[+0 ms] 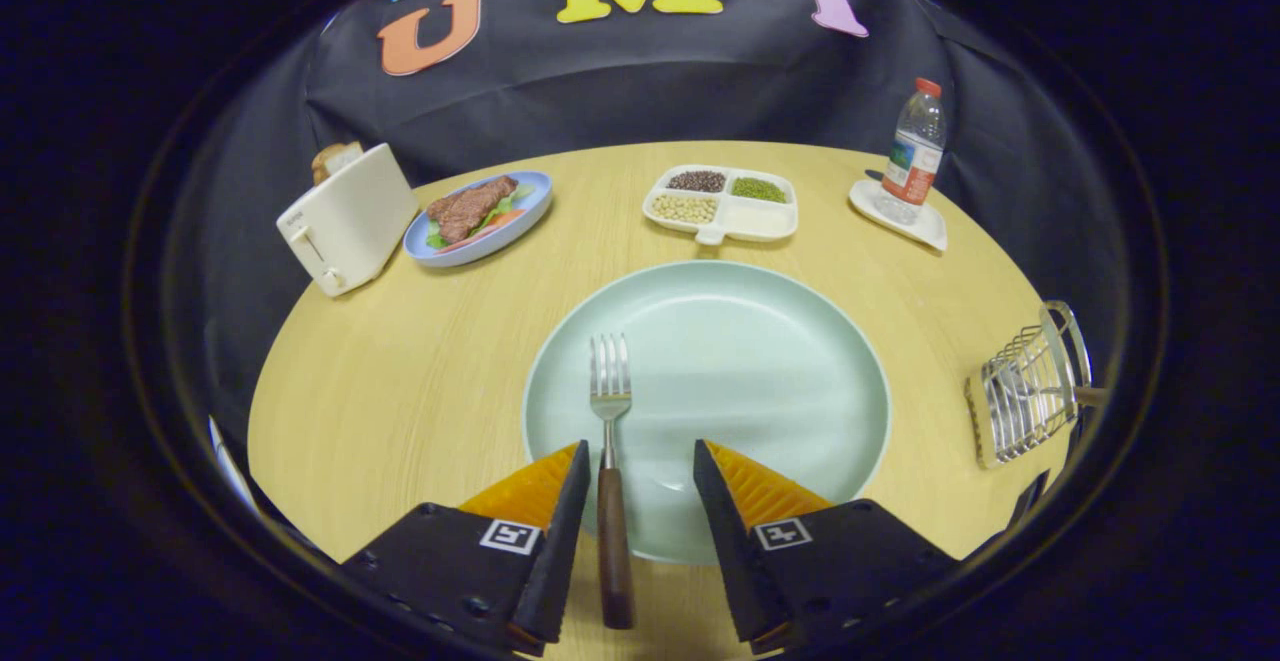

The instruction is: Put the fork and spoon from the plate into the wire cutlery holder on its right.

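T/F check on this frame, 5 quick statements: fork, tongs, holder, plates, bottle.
1. The fork lies on the green plate, its handle between the open tongs. True.
2. The tongs are shut on the fork. False: the fingers stand apart, not pressing it.
3. The wire cutlery holder is right of the green plate. True.
4. The blue plate is bare. False: it holds meat and greens.
5. The bottle lies on its side. False: it stands upright on a small white tray.

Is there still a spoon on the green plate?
No, the plate holds just a fork, its handle between the open gripper fingers.
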A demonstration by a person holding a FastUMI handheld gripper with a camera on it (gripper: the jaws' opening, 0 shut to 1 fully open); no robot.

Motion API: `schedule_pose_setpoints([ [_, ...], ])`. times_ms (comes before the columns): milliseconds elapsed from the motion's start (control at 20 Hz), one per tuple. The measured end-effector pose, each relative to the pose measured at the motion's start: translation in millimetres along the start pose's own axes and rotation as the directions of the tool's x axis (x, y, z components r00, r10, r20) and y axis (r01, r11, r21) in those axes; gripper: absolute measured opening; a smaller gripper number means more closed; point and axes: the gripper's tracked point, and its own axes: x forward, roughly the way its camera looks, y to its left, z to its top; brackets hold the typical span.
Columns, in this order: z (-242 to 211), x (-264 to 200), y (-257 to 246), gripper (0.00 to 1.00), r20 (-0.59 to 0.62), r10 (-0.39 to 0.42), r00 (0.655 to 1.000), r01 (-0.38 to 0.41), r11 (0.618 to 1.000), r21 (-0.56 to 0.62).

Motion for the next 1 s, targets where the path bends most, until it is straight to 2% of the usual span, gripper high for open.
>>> schedule_pose_setpoints([
  [100, -2.8, 2.9, 0.4, 0.49, -0.017, 0.001, 1.000, -0.001, 1.000, -0.019],
  [250, -4.7, 4.5, 2.0, 0.20, -0.027, 0.014, 1.000, -0.015, 0.998, -0.055],
  [400, -5.9, 0.7, 1.3, 0.08, -0.031, 0.026, 0.999, -0.028, 0.997, -0.070],
  [500, -5.3, -3.4, -2.4, 0.02, -0.022, 0.030, 0.999, -0.031, 0.998, -0.060],
  [1000, 1.4, -78.4, -43.0, 0.02, 0.102, 0.044, 0.994, -0.044, 0.999, -0.001],
])
